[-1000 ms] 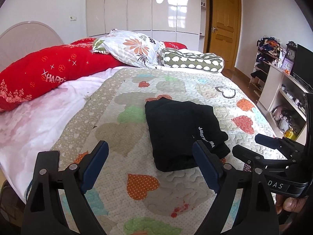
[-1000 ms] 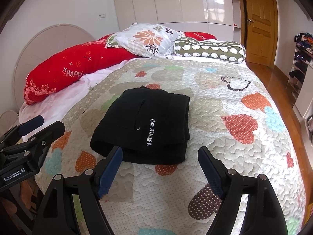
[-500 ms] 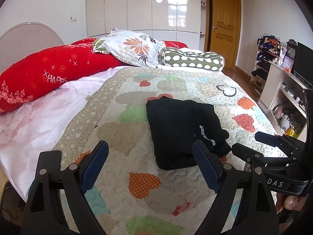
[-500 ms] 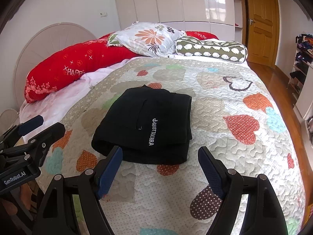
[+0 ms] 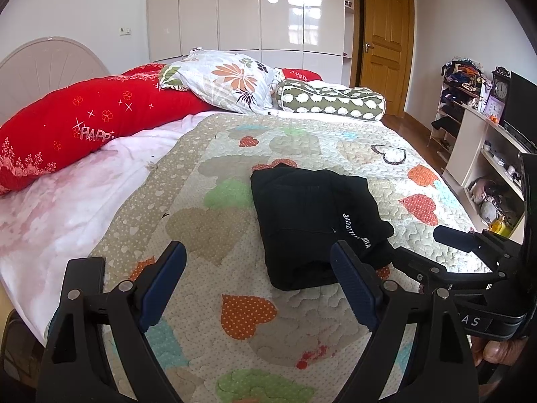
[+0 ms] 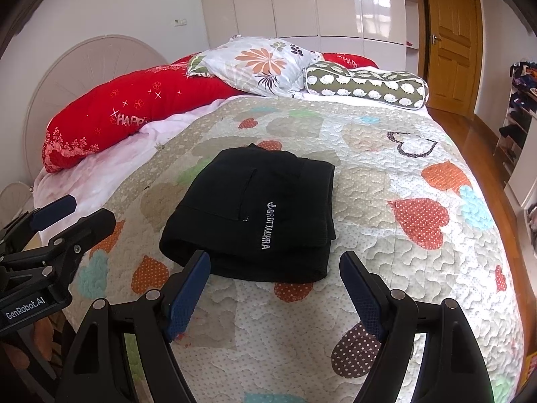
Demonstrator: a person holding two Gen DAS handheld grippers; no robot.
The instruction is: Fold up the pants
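- The black pants (image 6: pixel 258 215) lie folded into a compact, layered rectangle on the heart-patterned quilt (image 6: pixel 386 174), about the middle of the bed and somewhat toward its near edge, well short of the pillows at the head end
- Their long axis runs roughly from the near edge toward the head of the bed; a line of white lettering (image 6: pixel 265 225) runs along that same axis on the top layer, and thicker stacked folds show at the end nearest the grippers
- By my reading the folding looks finished or all but finished: no leg or waistband trails loose from the bundle
- The right gripper (image 6: pixel 275 288) hangs just short of that near end, pointing down and forward at it; its jaws are spread wide with nothing between them, and the bundle sits almost centred ahead of the gap
- The left gripper (image 5: pixel 258 282) is likewise released and empty; from its view the pants (image 5: pixel 312 221) lie ahead and off to the right, past its right finger, so it stands off the bundle's left side over bare quilt
- The right hand is therefore the nearer and better lined up; any last tidy or lift would fall to it, reaching straight ahead along the long axis
- Beyond the quilt lie a red bolster (image 6: pixel 134 114), a floral pillow (image 6: pixel 258 63) and a green patterned bolster (image 6: pixel 365 84) at the head end
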